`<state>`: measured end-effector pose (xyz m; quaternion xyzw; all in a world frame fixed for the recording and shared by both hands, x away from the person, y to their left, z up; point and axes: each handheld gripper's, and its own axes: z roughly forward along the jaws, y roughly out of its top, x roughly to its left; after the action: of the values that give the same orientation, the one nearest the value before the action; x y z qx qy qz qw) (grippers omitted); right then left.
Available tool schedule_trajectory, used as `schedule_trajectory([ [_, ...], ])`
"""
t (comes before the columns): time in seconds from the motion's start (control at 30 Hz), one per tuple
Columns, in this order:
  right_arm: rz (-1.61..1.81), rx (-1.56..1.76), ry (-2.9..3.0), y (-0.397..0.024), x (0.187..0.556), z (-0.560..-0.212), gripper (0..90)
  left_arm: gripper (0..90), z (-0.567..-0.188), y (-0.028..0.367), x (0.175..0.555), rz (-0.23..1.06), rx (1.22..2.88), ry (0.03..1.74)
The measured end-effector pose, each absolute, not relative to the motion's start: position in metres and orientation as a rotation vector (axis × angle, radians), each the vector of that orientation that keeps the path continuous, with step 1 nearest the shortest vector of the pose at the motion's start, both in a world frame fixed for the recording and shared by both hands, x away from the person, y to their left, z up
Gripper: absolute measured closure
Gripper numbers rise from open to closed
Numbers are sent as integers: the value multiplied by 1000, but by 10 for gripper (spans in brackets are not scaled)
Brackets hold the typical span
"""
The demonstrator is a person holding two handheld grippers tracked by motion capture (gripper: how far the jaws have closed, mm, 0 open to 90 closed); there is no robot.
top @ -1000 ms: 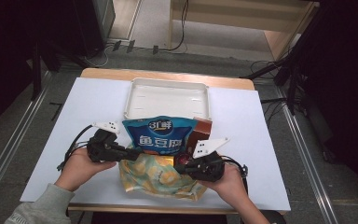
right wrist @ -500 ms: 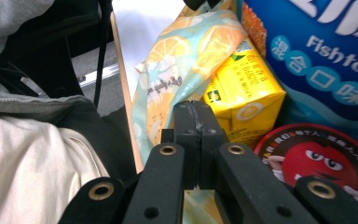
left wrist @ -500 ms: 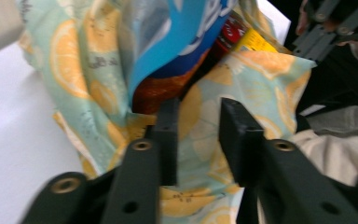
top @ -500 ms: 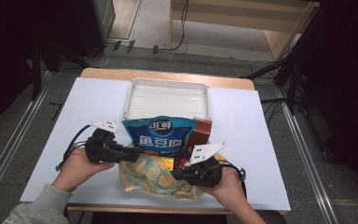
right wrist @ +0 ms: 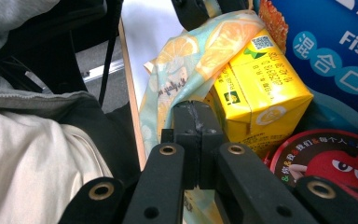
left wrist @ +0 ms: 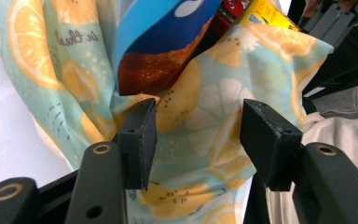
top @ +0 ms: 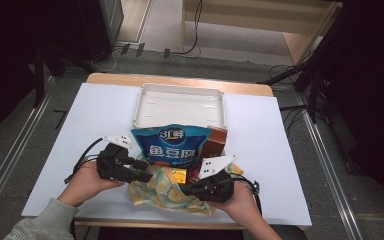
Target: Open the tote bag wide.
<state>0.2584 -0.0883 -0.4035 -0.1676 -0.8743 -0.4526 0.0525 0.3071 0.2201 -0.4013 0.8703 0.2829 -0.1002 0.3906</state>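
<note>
A lemon-print cloth bag (top: 165, 192) lies at the table's near edge with snacks in it. A blue snack bag (top: 172, 147) stands out of its mouth, beside a yellow carton (right wrist: 256, 88) and a red sweets tin (right wrist: 331, 163). My left gripper (top: 145, 170) is at the bag's left side. Its jaws have just been opening and stand apart, with the cloth (left wrist: 200, 112) loose between the pads (left wrist: 142, 135). My right gripper (right wrist: 196, 121) is at the bag's right side, shut on the cloth edge next to the carton.
A white tray (top: 180, 102) sits empty at the back of the white table top (top: 95, 120). A brown box (top: 215, 142) leans by the blue bag's right side. The table's wooden front edge runs just under both hands.
The left gripper's jaws have spread apart and let go of the cloth. Both hands have stayed about where they were.
</note>
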Motion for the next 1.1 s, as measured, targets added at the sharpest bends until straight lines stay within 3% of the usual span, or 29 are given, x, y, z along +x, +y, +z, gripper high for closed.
schedule_trajectory([
  [0.2,-1375,-505,-2655,-87,258,-405,900,505,-405,214,311,-260,2228,719],
  [0.33,-1374,-496,-2655,-84,258,-408,900,642,-408,213,310,-258,2248,724],
  [0.47,-1375,-499,-2656,-83,258,-411,900,850,-410,212,310,-270,2242,742],
  [0.53,-1383,-497,-2653,-82,257,-412,900,900,-411,212,309,-271,2242,740],
  [1.1,-1344,-509,-2677,-79,258,-428,900,900,-419,230,299,-287,2238,771],
])
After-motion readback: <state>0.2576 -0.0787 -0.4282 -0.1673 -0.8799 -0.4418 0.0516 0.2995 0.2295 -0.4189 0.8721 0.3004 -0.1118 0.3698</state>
